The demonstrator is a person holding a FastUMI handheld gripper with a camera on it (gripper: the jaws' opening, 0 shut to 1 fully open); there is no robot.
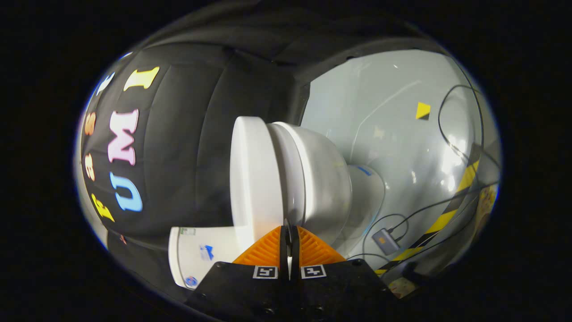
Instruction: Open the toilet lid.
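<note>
One toilet stands on the pale grey floor (393,116), seen with the camera rolled hard onto its side. Its parts count as one lid (252,179), one seat ring under it, one bowl (326,179) and one tank (201,257). The lid lies flat on the seat, still down, a thick white slab with a rounded front edge. The tank sits behind the lid's back end, against the black cloth wall, and carries a few small stickers.

The gripper (289,232) has two orange ribbed fingers (263,252), and they are drawn together with only a thin dark slit between them. Their tips sit right at the side edge of the toilet, about where the lid meets the seat. Nothing visible lies between the fingers, though the tips are close enough to the white rim that contact is hard to judge; they may be touching it. Two square markers sit on the black body behind the fingers.

On the floor beyond the bowl lie one small grey box (385,240) with a cable plugged in, several thin black cables looping past it, one yellow-and-black striped tape line (447,214), and one small yellow triangle (422,110) farther off.
</note>
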